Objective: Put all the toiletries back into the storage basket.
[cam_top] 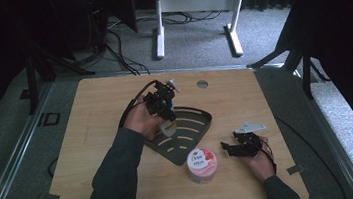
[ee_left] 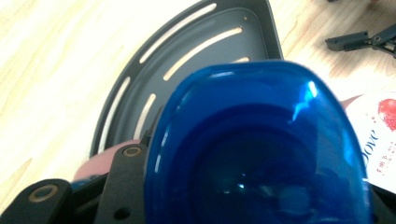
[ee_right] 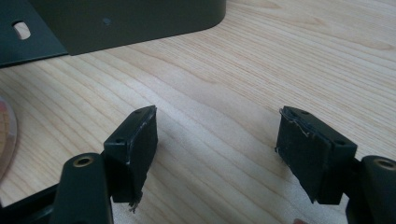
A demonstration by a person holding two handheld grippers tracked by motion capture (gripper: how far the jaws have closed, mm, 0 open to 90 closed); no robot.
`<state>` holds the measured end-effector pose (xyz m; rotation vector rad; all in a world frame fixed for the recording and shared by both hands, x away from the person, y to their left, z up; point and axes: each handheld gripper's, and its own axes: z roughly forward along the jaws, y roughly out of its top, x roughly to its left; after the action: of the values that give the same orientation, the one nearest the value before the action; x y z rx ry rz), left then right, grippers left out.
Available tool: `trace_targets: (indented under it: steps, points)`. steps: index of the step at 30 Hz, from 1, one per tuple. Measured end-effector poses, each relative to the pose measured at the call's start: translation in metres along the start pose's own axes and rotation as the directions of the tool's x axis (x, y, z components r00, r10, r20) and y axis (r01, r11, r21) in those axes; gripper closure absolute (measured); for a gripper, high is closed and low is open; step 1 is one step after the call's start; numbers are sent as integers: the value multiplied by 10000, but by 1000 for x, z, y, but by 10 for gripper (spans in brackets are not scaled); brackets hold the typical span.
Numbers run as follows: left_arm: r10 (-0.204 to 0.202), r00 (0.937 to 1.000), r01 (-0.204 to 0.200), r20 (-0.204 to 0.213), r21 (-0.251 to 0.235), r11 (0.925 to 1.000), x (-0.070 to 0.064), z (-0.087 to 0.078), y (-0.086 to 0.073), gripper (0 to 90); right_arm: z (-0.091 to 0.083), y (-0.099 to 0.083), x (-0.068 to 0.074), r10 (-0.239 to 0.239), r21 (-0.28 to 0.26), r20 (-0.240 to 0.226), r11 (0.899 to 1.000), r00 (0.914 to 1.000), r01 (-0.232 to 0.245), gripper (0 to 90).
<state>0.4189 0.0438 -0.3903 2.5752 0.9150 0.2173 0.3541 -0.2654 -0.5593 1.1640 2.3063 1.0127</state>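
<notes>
My left gripper (cam_top: pixel 165 116) is shut on a small pale bottle (cam_top: pixel 169 127) with a translucent blue cap (ee_left: pixel 257 144), which it holds over a dark slotted corner tray (cam_top: pixel 198 120) in the middle of the table. In the left gripper view the cap looms close, with the tray (ee_left: pixel 196 60) behind it. A round pink-and-white Dove jar (cam_top: pixel 202 165) stands on the table in front of the tray. My right gripper (cam_top: pixel 230 148) rests low at the right of the jar. Its jaws (ee_right: pixel 215 140) are open over bare wood with nothing between them.
The wooden table (cam_top: pixel 91 119) has a small round hole (cam_top: pixel 202 83) near its far edge. The tray's raised wall (ee_right: pixel 140 18) stands just ahead of the right gripper. The jar's label (ee_left: pixel 373 135) shows beside the blue cap. White desk legs (cam_top: pixel 158 31) stand on the carpet beyond.
</notes>
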Motion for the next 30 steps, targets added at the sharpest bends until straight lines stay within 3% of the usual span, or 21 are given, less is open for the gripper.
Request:
trace_targets:
  steps: [4, 14, 18, 25, 30]
  points:
    - [135, 9996, -133, 235, -82, 9999, 6, 1, 2, 550, 0, 0, 0, -2, -2, -2, 10000, 10000, 2, 289]
    - [352, 9994, -352, 34, -128, 9993, 16, 3, 9, 549, 0, 0, 0, 4, 0, -14, 10000, 10000, -4, 289]
    - [500, 9986, -493, 163, -414, 9979, 20, 5, 8, 548, 0, 0, 0, 3, 2, -16, 10000, 10000, -3, 289]
    - [506, 9986, -500, 172, -328, 9982, 28, 10, 7, 549, 0, 0, 0, 9, 4, -19, 10000, 10000, -9, 289]
    - [820, 9966, -818, 82, -252, 9963, 32, 16, 8, 549, 0, 0, 0, 4, 2, -20, 10000, 10000, -4, 288]
